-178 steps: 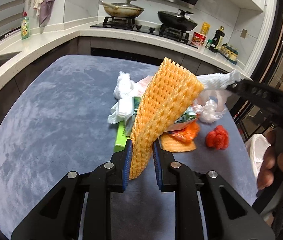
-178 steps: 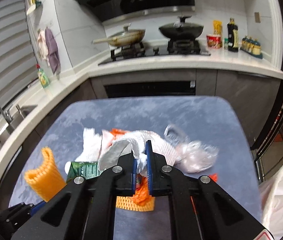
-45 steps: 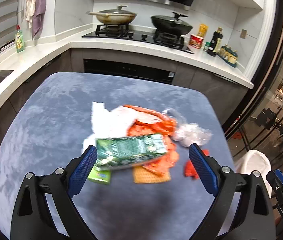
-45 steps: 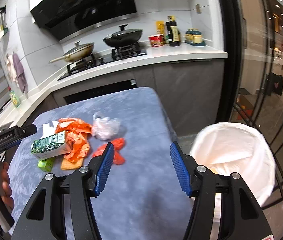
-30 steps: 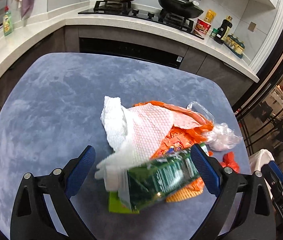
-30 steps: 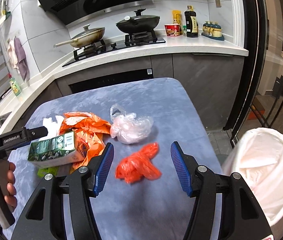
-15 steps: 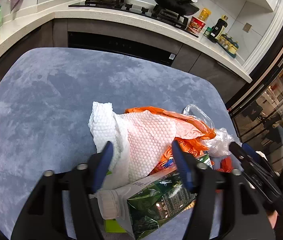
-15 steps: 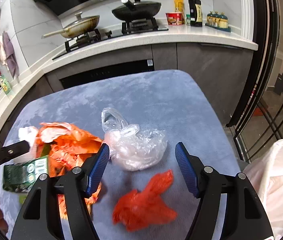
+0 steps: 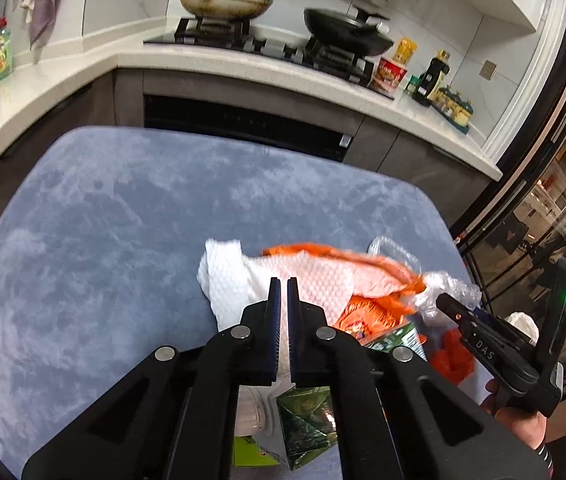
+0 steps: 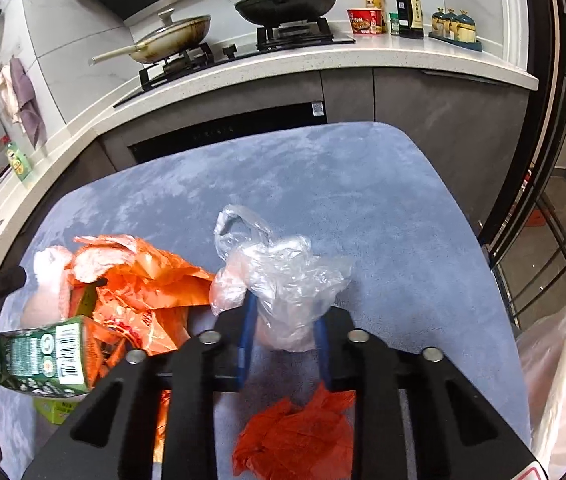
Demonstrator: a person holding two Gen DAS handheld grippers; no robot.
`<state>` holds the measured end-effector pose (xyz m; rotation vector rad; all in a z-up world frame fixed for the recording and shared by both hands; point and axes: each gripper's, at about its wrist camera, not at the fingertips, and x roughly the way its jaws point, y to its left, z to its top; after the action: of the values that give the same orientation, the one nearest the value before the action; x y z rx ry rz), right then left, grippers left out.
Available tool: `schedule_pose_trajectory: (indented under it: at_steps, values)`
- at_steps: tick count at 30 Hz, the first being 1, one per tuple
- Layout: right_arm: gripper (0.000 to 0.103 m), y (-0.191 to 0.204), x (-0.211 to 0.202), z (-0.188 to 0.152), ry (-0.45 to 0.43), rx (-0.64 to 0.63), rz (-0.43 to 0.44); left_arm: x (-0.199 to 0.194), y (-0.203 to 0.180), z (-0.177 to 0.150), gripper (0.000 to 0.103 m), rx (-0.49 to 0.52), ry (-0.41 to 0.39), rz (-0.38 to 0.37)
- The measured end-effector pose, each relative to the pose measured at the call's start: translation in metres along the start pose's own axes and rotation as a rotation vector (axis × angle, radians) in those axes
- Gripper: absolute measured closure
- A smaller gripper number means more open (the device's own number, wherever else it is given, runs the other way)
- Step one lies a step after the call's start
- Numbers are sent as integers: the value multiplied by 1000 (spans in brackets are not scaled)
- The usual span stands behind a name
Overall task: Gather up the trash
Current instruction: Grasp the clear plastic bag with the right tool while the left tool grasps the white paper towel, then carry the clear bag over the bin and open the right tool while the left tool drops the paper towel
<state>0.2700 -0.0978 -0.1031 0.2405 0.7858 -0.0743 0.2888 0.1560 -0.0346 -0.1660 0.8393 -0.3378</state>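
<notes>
A trash pile lies on the blue-grey table (image 9: pixel 123 216): a white paper towel (image 9: pixel 227 280), an orange plastic bag (image 10: pixel 151 276), a green carton (image 10: pixel 43 356), a clear plastic bag (image 10: pixel 283 280) and a red crumpled wad (image 10: pixel 295 436). My left gripper (image 9: pixel 282 292) is shut on the paper towel, whose sheet passes between the blue pads. My right gripper (image 10: pixel 283 316) has its jaws partly closed around the clear plastic bag, with the bag filling the gap. The right gripper also shows in the left wrist view (image 9: pixel 449 306), touching the clear bag (image 9: pixel 443 288).
A white-lined trash bin (image 10: pixel 563 360) stands off the table's right edge. A small lime-green box (image 10: pixel 57 410) lies under the carton. Behind the table runs a counter with a stove, two pans (image 9: pixel 219 0) and bottles. Glass doors are at the right.
My left gripper has closed from wide open onto the paper towel. My right gripper has moved forward over the red wad and its jaws have narrowed around the clear bag.
</notes>
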Motion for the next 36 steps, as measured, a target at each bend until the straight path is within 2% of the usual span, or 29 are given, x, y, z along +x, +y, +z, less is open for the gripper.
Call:
schedule_pose_trajectory:
  at_steps: [6, 7, 9, 10, 11, 13, 16, 18, 21, 23, 25, 32, 36]
  values:
    - [88, 0, -30, 11, -64, -3, 28, -15, 4, 11, 100, -9, -27, 13]
    - [88, 0, -36, 13, -78, -1, 33, -16, 5, 11, 97, -10, -26, 15]
    - [88, -1, -46, 16, -99, 5, 38, -13, 9, 8, 79, -18, -6, 28]
    - [88, -2, -53, 17, -114, 10, 44, -11, 10, 6, 57, -23, 2, 32]
    - [89, -2, -58, 18, -124, 13, 48, -8, 12, 4, 42, -31, 8, 35]
    - [89, -3, -66, 19, -142, 16, 55, -1, 15, -1, 36, -46, 22, 34]
    - [89, -2, -74, 19, -159, 14, 61, 17, 17, -7, 36, -53, 68, 27]
    - [88, -1, -76, 18, -163, 14, 66, 29, 18, -10, 40, -47, 87, 39]
    - [88, -1, -77, 16, -162, 16, 67, 44, 21, -12, 61, -53, 120, 40]
    - [88, 0, -78, 14, -158, 19, 69, 49, 25, -14, 88, -59, 139, 35]
    - [88, 1, -80, 12, -159, 19, 70, 48, 26, -14, 94, -65, 134, 36]
    - [88, 1, -97, 15, -194, 16, 83, 15, 25, -3, 97, -64, 57, 36]
    - [88, 1, -118, 21, -240, 9, 93, -19, 13, 14, 97, -48, -14, 15]
